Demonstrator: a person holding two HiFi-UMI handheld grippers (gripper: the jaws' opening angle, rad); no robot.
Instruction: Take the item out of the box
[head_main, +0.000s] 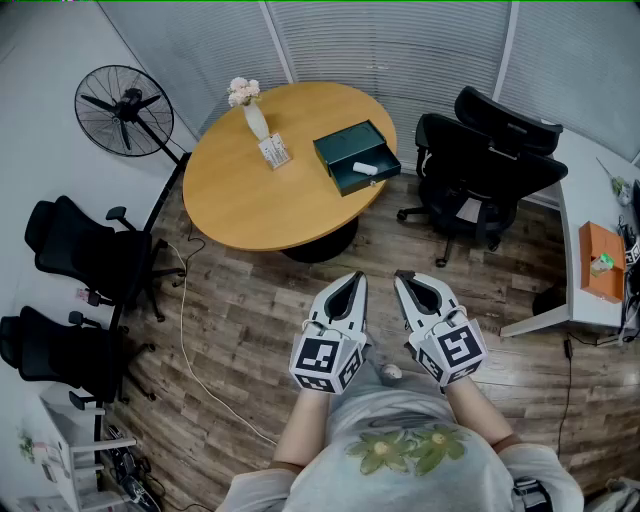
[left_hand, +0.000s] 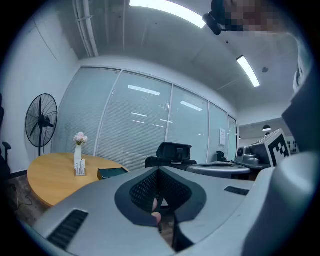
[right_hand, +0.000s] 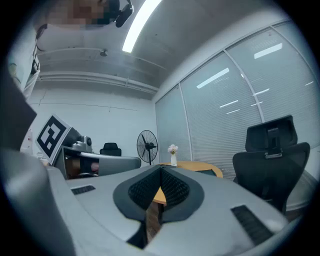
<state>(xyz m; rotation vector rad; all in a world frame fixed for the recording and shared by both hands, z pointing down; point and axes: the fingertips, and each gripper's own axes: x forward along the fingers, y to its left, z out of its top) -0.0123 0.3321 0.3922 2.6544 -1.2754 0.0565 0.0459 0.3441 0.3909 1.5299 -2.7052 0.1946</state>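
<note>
A dark green box (head_main: 355, 157) lies on the right part of the round wooden table (head_main: 250, 200), with a small white item (head_main: 364, 168) in its open front section. Both grippers hover over the floor close to my body, well short of the table and apart from the box. My left gripper (head_main: 357, 279) has its jaws together with nothing between them. My right gripper (head_main: 402, 278) beside it is shut and empty too. In the left gripper view the box (left_hand: 112, 173) shows far off beyond the closed tips (left_hand: 159, 171). The right gripper view looks past its closed tips (right_hand: 161, 170) to the table (right_hand: 197, 167).
A white vase of flowers (head_main: 252, 110) and a small card stand (head_main: 275, 152) sit on the table. Black office chairs (head_main: 490, 160) stand right of the table, more chairs (head_main: 80, 250) at the left. A floor fan (head_main: 125, 108) stands far left. A cable (head_main: 190, 330) runs over the wood floor.
</note>
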